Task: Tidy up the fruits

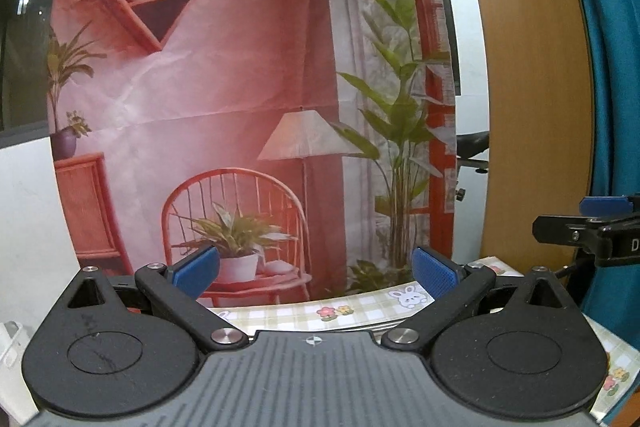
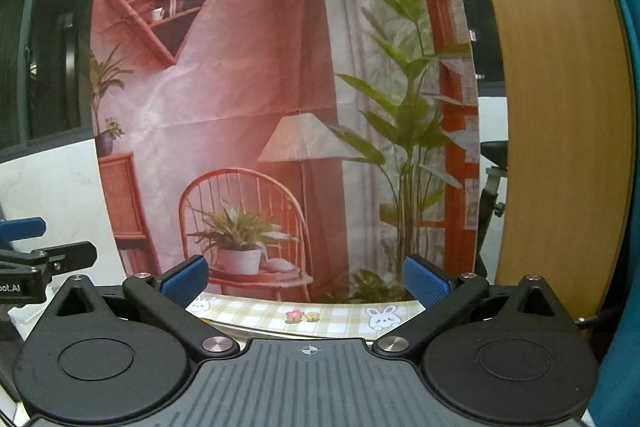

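No fruit shows in either view. My left gripper (image 1: 316,273) is open and empty, held level above the far edge of a table with a checked cloth (image 1: 360,307). My right gripper (image 2: 306,279) is open and empty too, above the same cloth (image 2: 256,311). Each gripper shows in the other's view: the right one at the right edge of the left wrist view (image 1: 600,223), the left one at the left edge of the right wrist view (image 2: 28,243). Both point at a hanging backdrop.
A printed backdrop (image 1: 248,107) of a red room with chair, lamp and plants hangs behind the table, also in the right wrist view (image 2: 280,107). A wooden panel (image 1: 532,87) and teal fabric (image 1: 616,67) stand at the right. A white wall (image 1: 28,211) is at the left.
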Demonstrator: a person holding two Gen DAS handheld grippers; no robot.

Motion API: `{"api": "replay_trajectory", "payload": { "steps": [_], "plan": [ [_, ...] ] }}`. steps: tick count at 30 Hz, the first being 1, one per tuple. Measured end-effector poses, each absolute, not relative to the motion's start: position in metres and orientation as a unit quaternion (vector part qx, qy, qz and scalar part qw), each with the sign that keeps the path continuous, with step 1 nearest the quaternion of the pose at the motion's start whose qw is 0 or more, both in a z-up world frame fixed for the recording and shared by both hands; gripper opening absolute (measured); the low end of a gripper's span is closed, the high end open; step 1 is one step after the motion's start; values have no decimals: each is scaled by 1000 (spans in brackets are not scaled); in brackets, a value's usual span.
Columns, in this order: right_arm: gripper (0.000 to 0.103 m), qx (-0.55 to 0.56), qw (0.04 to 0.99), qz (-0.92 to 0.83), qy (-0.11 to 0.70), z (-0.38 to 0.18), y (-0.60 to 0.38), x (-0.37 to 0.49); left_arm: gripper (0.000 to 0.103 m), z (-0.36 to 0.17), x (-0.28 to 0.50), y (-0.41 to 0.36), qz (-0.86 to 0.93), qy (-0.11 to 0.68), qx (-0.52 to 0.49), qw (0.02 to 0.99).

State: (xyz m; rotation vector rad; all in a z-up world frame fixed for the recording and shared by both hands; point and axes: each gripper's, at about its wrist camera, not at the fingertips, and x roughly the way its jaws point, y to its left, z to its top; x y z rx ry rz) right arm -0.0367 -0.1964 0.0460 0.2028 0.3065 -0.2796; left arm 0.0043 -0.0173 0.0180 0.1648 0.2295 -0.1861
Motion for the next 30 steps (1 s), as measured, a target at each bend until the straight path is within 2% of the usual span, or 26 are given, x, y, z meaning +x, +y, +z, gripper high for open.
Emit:
{"api": "replay_trajectory", "payload": {
  "steps": [30],
  "plan": [
    [103,96,974,-136,152,50,-189,-39,103,15,8,-8,-105,124,62,985]
  ]
}}
